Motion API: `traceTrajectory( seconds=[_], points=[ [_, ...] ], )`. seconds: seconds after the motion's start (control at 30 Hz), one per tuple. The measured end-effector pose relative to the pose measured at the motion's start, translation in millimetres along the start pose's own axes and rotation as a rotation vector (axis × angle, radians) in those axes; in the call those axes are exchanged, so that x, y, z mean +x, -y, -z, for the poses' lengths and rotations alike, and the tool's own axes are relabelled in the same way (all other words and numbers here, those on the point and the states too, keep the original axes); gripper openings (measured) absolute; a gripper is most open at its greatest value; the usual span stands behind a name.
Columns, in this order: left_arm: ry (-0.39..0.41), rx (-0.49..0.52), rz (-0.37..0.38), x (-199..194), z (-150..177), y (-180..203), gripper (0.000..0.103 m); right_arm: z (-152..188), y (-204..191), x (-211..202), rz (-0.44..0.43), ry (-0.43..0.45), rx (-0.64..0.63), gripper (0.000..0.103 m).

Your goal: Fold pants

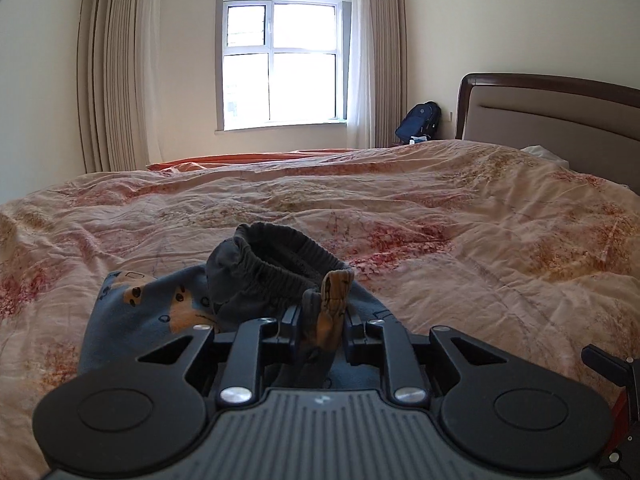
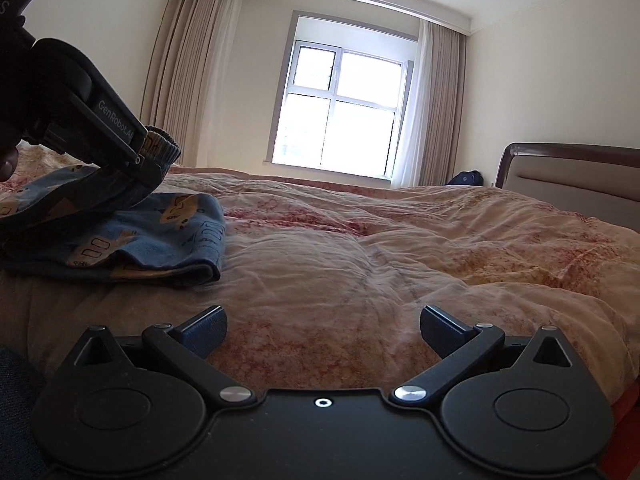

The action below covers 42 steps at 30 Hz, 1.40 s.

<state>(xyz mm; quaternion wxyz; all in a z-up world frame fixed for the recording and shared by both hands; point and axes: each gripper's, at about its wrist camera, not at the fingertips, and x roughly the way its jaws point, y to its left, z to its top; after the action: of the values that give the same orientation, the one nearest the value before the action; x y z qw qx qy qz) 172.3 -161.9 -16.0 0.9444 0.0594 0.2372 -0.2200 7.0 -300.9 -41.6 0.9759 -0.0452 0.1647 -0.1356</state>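
Small blue pants [image 1: 168, 308] with an orange cartoon print lie partly folded on the bed near its front edge. Their dark elastic waistband [image 1: 276, 264] stands up, bunched into a ring. My left gripper [image 1: 322, 320] is shut on a pinch of the waistband fabric, which sticks up between its fingers. In the right wrist view the pants [image 2: 160, 232] lie at the left with the left gripper [image 2: 150, 160] reaching over them and holding the waistband edge lifted. My right gripper [image 2: 323, 330] stands open low over the bare bedspread, to the right of the pants, with nothing between its fingers.
A wrinkled pink and orange floral bedspread [image 1: 440, 220] covers the wide bed. A padded headboard [image 1: 560, 120] stands at the right. A dark blue backpack [image 1: 418, 120] sits by the far wall beside the window [image 1: 280, 80] and curtains.
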Motion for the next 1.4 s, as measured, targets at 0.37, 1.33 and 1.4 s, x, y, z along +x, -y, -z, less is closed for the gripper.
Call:
traceTrajectory(
  seconds=[0.37, 1.33, 1.4],
  points=[
    [-0.045, -0.116, 0.084, -9, -5, -17, 0.086, 1, 1, 0, 0.005, -0.008, -0.008, 0.103],
    [0.051, -0.557, -0.31, -50, 69, -155, 0.103, -83, -23, 50, -0.475, -0.012, 0.162, 0.103],
    [0.063, -0.519, -0.319, -50, 73, -149, 0.103, -97, -32, 70, -0.507, -0.017, 0.154, 0.102]
  ],
)
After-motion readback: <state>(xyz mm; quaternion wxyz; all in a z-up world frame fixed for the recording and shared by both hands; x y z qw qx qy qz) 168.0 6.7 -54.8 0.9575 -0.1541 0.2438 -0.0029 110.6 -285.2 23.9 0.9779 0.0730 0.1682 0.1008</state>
